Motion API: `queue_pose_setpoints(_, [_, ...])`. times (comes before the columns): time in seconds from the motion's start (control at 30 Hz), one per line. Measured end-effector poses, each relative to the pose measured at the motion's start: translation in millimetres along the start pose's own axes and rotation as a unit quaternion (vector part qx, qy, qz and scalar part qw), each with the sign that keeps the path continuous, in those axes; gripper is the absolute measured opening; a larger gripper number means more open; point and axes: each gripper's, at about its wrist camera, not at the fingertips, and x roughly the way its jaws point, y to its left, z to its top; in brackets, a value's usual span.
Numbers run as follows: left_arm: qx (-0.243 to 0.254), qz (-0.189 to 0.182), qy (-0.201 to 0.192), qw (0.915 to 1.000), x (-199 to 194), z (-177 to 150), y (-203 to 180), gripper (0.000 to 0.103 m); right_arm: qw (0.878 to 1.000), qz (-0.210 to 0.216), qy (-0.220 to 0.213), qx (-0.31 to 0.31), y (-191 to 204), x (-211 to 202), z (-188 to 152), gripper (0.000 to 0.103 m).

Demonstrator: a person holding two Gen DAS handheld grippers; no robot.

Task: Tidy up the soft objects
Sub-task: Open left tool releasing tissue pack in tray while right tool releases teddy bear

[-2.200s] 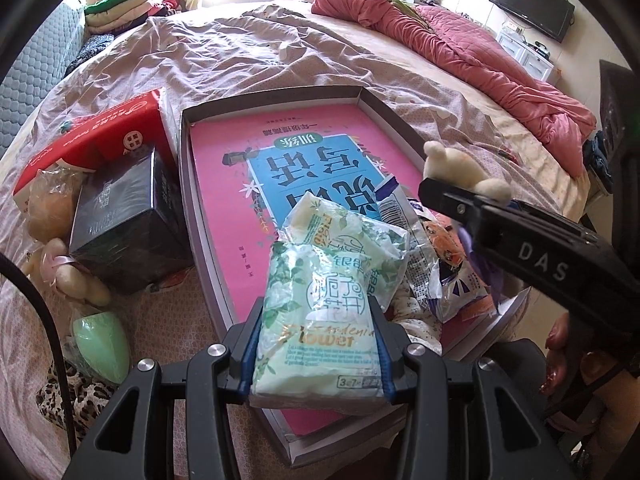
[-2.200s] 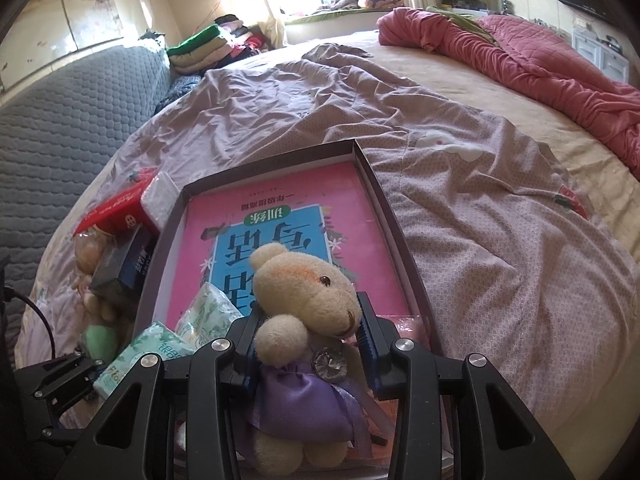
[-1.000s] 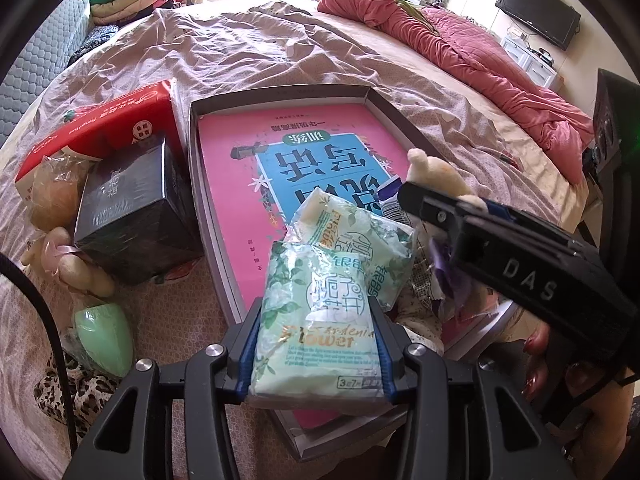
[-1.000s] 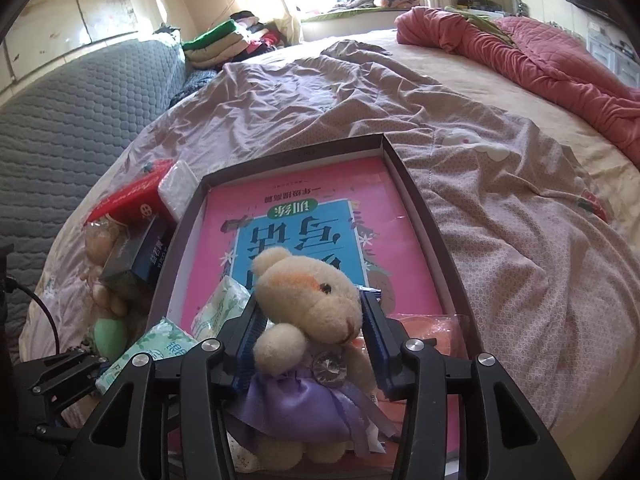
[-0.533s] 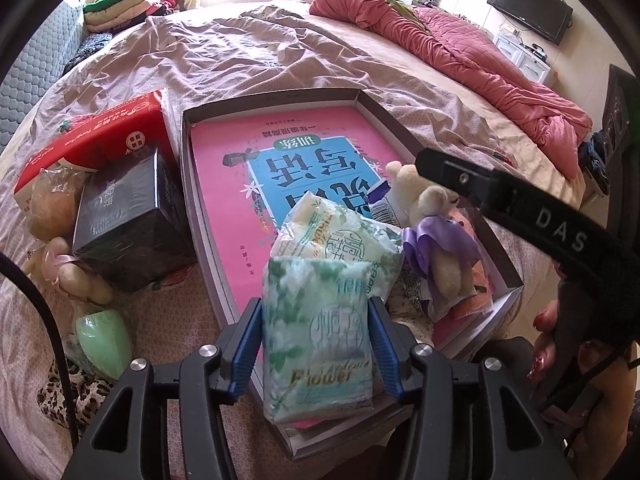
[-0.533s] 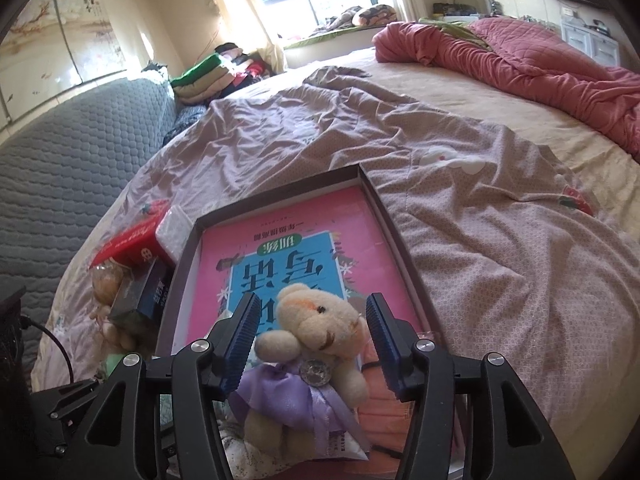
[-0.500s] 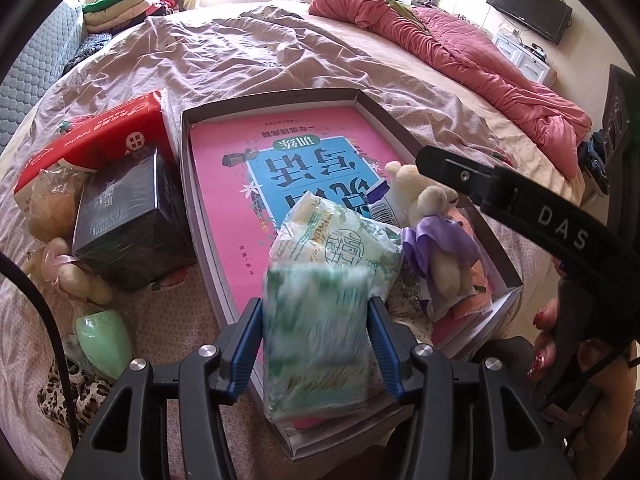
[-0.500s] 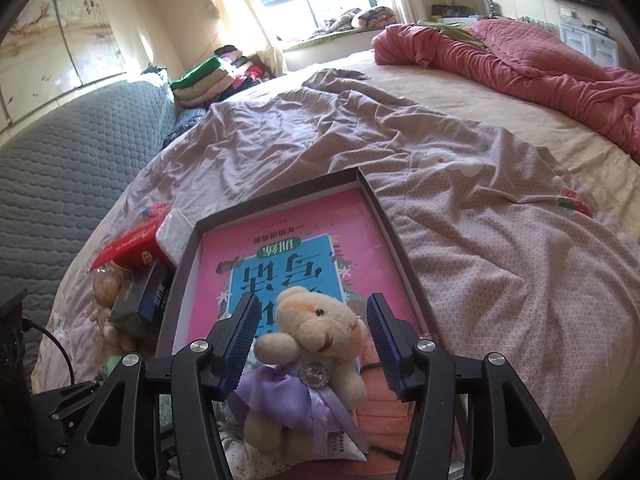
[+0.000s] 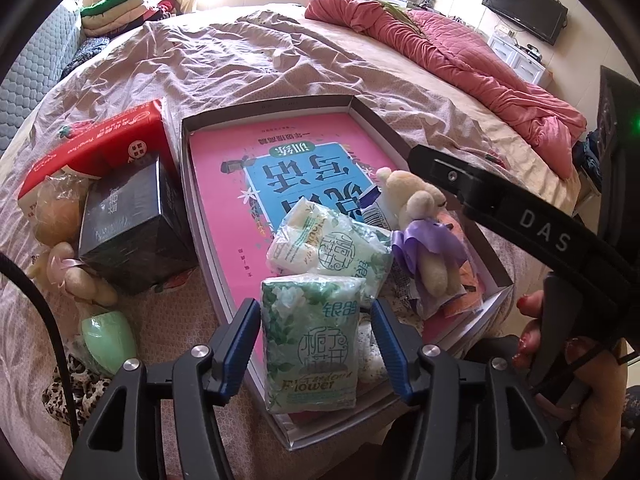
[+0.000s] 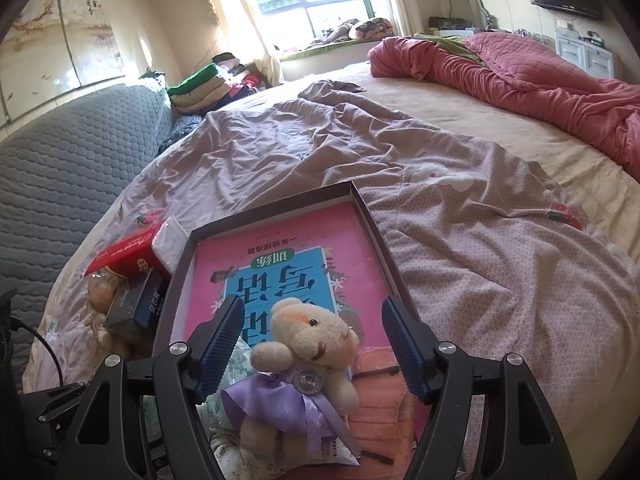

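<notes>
A shallow dark box [image 9: 185, 184] with a pink book [image 9: 224, 168] inside lies on the bed. My left gripper [image 9: 316, 332] is open, its fingers apart from a green tissue pack [image 9: 310, 336] that lies at the box's near edge. A second tissue pack [image 9: 332, 248] lies behind it. My right gripper [image 10: 314, 338] is open around a cream teddy bear [image 10: 308, 336] with a purple bow, which rests in the box [image 10: 360, 208] on orange packets [image 10: 380, 392]. The bear [image 9: 420, 216] also shows in the left wrist view, under the right gripper's arm.
Left of the box lie a red tissue box [image 9: 96, 148], a black box [image 9: 128, 224], a bagged brown item [image 9: 56, 208], a small plush [image 9: 76, 276], a green sponge [image 9: 108, 340] and leopard cloth [image 9: 64, 388]. A pink quilt [image 9: 460, 64] lies far right; folded clothes [image 10: 200, 84] at the back.
Both grippers have opened and let go. The tissue pack now lies at the box's near edge, and the bear rests in the box. Both grippers have drawn back a little.
</notes>
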Motion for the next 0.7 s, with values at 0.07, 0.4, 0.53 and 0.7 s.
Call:
queue_pose_setpoints(0.07, [-0.001,0.001,-0.005,1.0,-4,-1,0,0.058,1.0,-0.002,-0.001,-0.003,1,0,0,0.074])
queue_pose_setpoints(0.4, [-0.008,0.0,-0.02,0.9998,-23,0,5,0.064,1.0,-0.008,-0.02,-0.013,7,-8,1,0.076])
queue_pose_setpoints(0.53, [-0.011,0.0,-0.027,0.9996,-32,0,8,0.065,0.999,-0.007,-0.031,-0.014,8,-14,2,0.077])
queue_pose_setpoints(0.7, [-0.019,0.013,-0.037,0.9991,-43,-3,15,0.066,0.998,-0.008,-0.05,-0.023,16,-26,4,0.078])
